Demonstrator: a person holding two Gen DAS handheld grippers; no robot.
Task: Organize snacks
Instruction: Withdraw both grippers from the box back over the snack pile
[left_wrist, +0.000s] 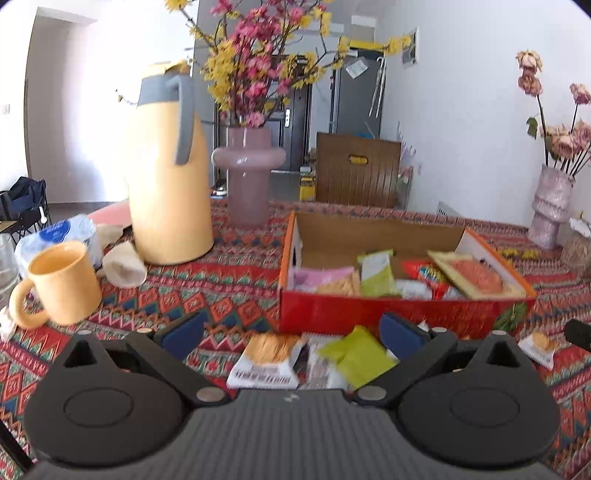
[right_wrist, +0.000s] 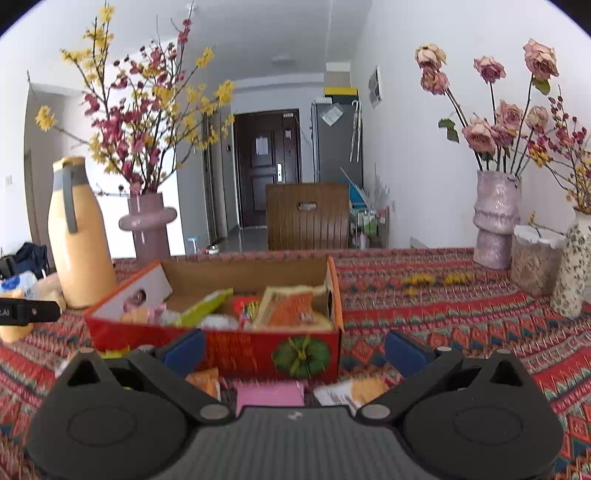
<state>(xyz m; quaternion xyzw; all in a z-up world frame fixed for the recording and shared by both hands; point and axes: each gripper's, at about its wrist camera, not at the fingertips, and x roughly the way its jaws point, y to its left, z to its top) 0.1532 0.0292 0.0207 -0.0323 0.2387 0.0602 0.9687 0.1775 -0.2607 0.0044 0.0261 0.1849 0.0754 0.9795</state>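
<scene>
Patterned tablecloth (left_wrist: 229, 295) everywhere, busy table. Red snack box (left_wrist: 388, 314) sits mid-table, half full of packets. Loose ones lie just in front: a cracker packet (left_wrist: 269, 360) and green packet (left_wrist: 356, 356) between the left gripper (left_wrist: 291, 332) fingers, spread apart, empty. Right gripper (right_wrist: 295, 349) is also apart, pink packet (right_wrist: 269, 393) below it. Yellow thermos (left_wrist: 168, 177) at 10 o'clock.

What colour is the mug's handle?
The mug's handle is pale orange-yellow, same as the mug. The left wrist view shows it best.
</scene>
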